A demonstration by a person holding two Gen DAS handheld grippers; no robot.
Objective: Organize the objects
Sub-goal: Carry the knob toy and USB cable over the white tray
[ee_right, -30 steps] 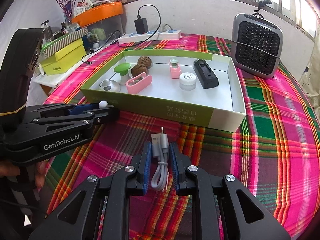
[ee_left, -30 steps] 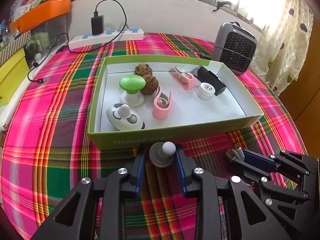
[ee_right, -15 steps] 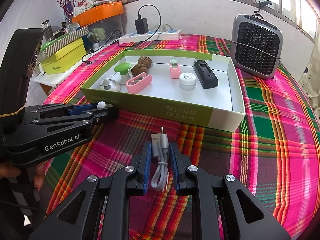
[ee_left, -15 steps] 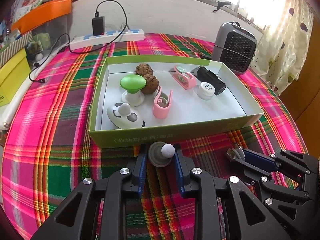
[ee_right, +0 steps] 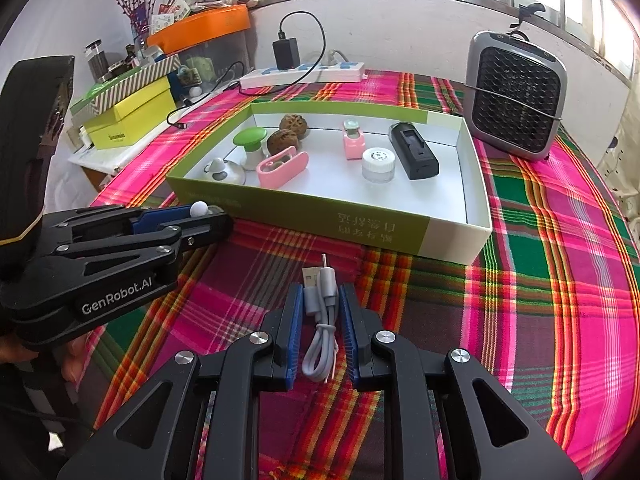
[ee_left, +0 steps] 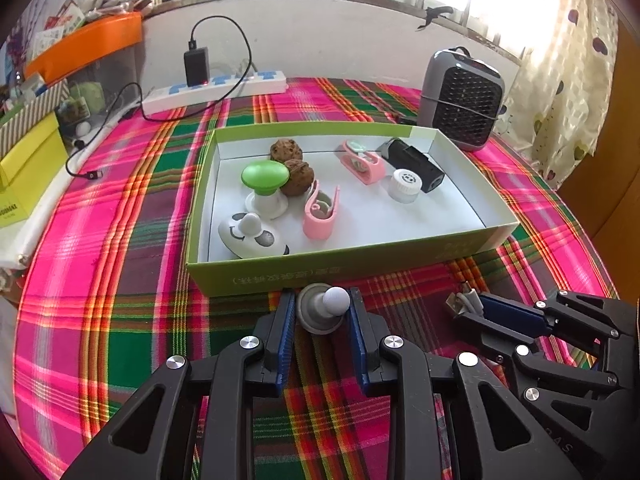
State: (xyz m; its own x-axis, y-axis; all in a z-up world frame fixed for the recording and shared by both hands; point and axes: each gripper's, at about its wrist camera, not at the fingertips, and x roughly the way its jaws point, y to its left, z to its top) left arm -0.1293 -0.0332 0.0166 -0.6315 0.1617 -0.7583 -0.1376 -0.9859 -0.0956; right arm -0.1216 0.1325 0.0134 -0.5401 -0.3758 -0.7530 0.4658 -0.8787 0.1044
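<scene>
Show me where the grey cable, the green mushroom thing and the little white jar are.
grey cable (ee_right: 325,312), right wrist view, on the bundled cords between the pads.
green mushroom thing (ee_left: 265,176), left wrist view, on its green cap.
little white jar (ee_right: 378,164), right wrist view, on its lid and side.

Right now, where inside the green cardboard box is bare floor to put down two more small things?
The white floor of the green cardboard box is bare along its near right side, below the white round jar and right of the pink clip. The left end, around the green mushroom-shaped knob, is crowded.
</scene>
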